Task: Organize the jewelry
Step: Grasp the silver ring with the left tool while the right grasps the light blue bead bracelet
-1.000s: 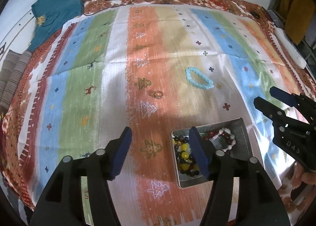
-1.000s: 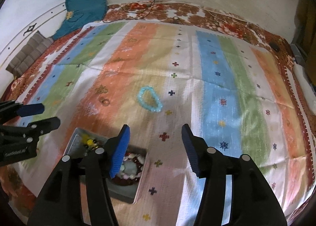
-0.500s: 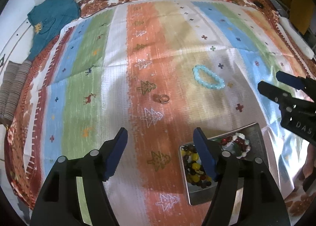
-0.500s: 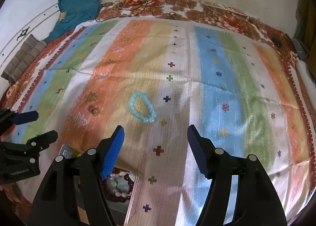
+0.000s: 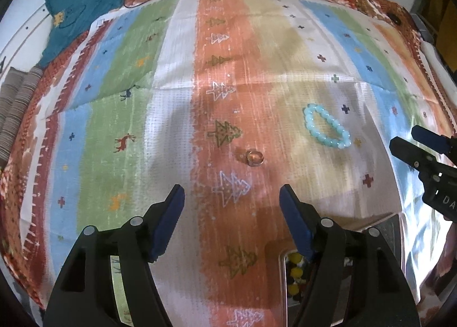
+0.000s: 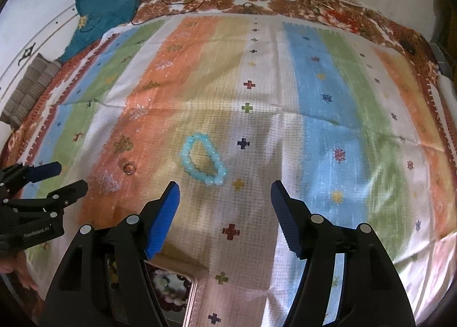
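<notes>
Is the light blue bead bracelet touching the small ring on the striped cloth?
Apart. In the left wrist view, the light blue bead bracelet and the small ring lie with bare striped cloth plainly between them.

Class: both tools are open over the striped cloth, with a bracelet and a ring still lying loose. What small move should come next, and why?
Probably lower the right tool onto the light blue bracelet, which lies just ahead of its open, empty jaws. The left tool faces the ring the same way. The tray already holds other beads.
</notes>
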Tool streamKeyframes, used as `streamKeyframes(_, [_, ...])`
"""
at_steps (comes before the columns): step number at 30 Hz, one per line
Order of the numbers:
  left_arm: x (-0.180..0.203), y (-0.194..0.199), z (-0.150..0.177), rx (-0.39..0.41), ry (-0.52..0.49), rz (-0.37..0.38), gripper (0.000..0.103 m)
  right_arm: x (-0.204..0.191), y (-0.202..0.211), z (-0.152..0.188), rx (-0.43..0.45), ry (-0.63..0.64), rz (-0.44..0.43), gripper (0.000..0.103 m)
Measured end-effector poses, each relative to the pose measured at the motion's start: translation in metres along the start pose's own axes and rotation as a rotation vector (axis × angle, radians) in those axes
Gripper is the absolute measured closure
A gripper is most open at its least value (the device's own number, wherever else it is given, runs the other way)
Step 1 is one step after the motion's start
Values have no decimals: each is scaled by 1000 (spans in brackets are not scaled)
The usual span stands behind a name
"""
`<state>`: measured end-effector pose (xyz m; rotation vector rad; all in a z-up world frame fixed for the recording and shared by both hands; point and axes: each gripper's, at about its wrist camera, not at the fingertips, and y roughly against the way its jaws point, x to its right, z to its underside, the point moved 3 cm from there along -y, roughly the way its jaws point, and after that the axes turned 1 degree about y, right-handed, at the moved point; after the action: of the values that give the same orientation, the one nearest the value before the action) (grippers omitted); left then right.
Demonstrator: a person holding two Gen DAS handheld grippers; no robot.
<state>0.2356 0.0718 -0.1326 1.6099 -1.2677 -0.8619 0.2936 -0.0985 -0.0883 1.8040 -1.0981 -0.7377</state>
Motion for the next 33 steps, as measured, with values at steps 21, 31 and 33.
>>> streamKeyframes(21, [8, -48, -18, -78, -28, 22, 34, 3, -62, -10, -95, -13, 8, 37])
streamKeyframes(31, [19, -69, -25, -111, -68, 37, 42, 4, -79, -18, -114, -14, 38, 37])
streamKeyframes(33, [19, -73, -27, -120, -69, 36, 46, 4, -84, -18, -124, -7, 41, 37])
